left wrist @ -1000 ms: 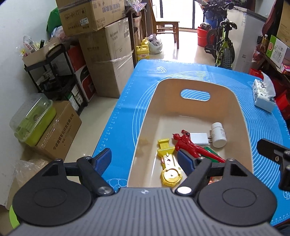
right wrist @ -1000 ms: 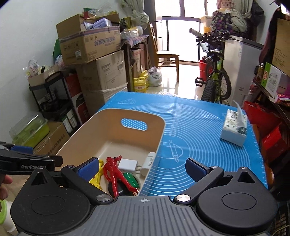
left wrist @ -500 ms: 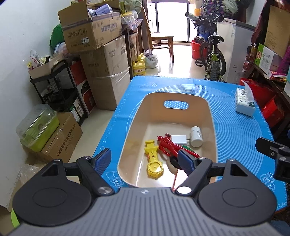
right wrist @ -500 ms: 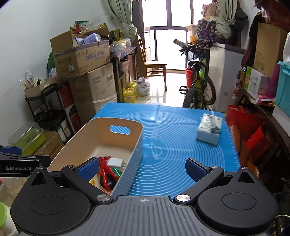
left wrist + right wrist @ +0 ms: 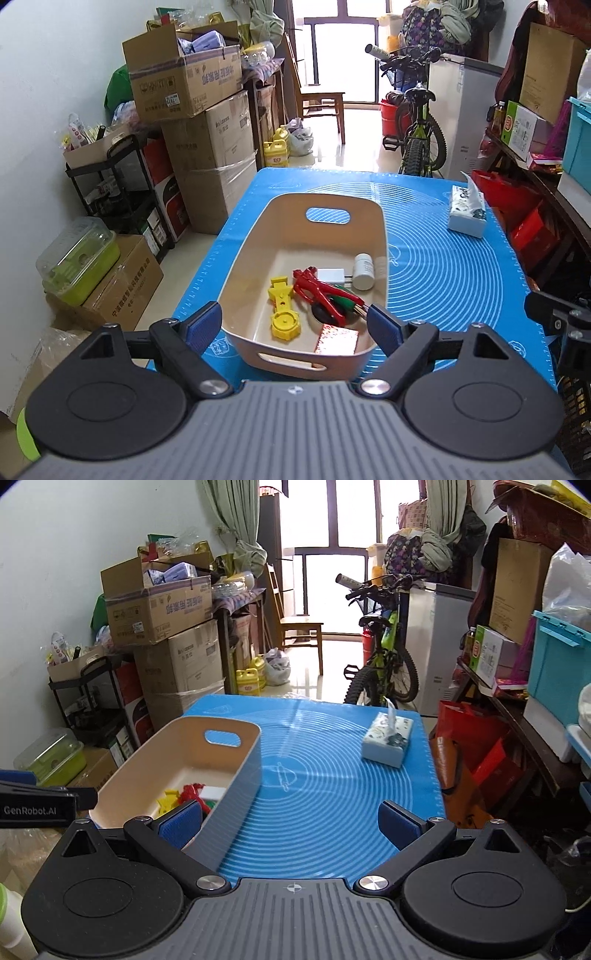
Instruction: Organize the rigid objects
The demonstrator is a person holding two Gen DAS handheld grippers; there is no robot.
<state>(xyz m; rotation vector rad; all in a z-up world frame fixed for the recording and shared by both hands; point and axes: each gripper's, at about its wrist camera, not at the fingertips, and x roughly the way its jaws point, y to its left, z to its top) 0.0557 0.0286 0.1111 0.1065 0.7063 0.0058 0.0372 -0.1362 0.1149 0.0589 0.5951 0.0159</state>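
A: With both claws pulled back from the table [image 5: 443, 280], the left claw [image 5: 295, 325] has just been spreading, nothing between its pads.

B: Right claw [image 5: 290, 823] wide apart too, empty. The yellow toy [image 5: 282, 310], red clip [image 5: 317, 291], charger [image 5: 330, 276] and white bottle [image 5: 364, 271] lie in the beige bin [image 5: 255, 240].

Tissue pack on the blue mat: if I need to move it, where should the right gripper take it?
Likely across its narrow width. The tissue pack lies flat and alone on the mat; bring the open right gripper down from above, clear of the tissue sticking up.
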